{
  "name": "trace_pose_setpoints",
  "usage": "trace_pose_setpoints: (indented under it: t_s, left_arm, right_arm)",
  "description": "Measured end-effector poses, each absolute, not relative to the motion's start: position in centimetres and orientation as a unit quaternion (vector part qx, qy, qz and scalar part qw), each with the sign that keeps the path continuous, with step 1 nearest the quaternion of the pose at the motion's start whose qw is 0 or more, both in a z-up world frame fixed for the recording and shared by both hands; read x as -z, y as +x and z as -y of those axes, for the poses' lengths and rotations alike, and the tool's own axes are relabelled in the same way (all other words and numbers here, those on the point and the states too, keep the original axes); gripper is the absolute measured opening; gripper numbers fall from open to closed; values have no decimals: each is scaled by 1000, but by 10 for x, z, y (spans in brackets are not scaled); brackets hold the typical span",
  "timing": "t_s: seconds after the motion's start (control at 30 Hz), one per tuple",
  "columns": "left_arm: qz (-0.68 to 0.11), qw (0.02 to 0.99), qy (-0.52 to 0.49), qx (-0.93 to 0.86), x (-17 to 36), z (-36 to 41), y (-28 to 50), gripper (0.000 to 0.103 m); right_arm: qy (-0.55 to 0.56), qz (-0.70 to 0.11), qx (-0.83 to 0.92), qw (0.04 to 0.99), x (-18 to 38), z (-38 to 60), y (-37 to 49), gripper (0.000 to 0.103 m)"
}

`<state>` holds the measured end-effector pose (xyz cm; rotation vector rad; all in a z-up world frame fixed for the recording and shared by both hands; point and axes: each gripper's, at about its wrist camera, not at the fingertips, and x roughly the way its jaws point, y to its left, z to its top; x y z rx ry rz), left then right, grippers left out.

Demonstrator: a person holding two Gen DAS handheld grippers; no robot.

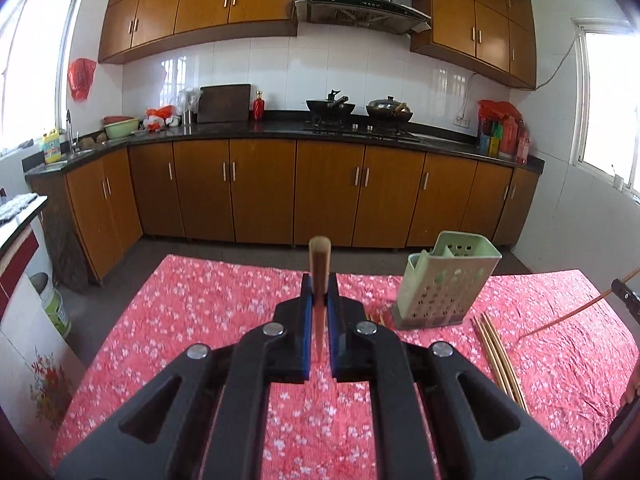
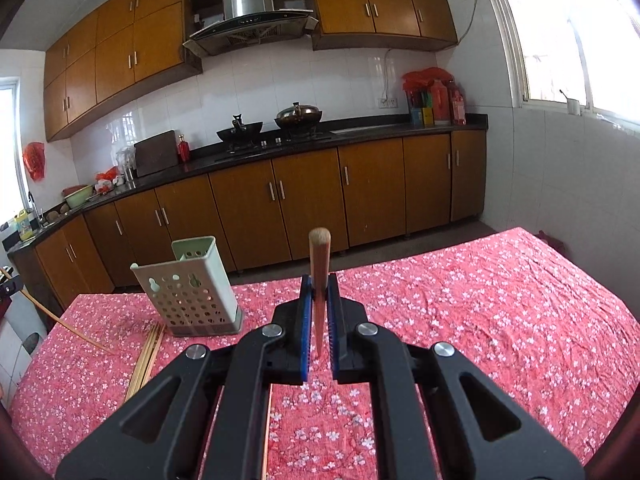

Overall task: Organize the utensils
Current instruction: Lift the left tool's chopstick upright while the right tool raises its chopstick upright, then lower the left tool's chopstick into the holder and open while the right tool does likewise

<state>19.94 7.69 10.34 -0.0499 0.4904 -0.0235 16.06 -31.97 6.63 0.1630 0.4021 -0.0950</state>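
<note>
My left gripper (image 1: 319, 294) is shut on a wooden chopstick (image 1: 319, 264) that points up and forward, held above the red flowered tablecloth (image 1: 200, 312). My right gripper (image 2: 319, 294) is shut on another wooden chopstick (image 2: 319, 260), held the same way. A pale green perforated utensil holder (image 1: 444, 284) stands on the table to the right of my left gripper; it also shows in the right wrist view (image 2: 192, 288), to the left. Loose chopsticks (image 1: 498, 356) lie by the holder, also seen in the right wrist view (image 2: 146, 354).
The table's far edge drops to a grey floor before brown base cabinets (image 1: 260, 188). A black counter (image 1: 280, 128) carries two woks on a stove. A white cabinet (image 1: 28, 320) stands left of the table. A window wall (image 2: 560, 120) is at the right.
</note>
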Motion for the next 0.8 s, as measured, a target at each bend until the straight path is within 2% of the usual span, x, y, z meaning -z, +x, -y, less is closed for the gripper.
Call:
trace_pose_setpoints:
  t_s: [0.17,0.5,0.63,0.8]
  left_arm:
    - [-221,974,-36,16,-129,-71,214,8]
    - [-105,989,-93,51,-216,-37,241,8]
    - [-101,987,-102,68,-217,-17,261,8]
    - [-135,982,-100,84,-184,6,290,8]
  right_arm:
    - [73,-167,35,983,-100,316,177,8]
    - [119,-43,-33,991,-188,291,211,8]
    - [115,-33,-55,991,-185,270,233,8]
    - [101,-67,-57,991,-158,253,260,8]
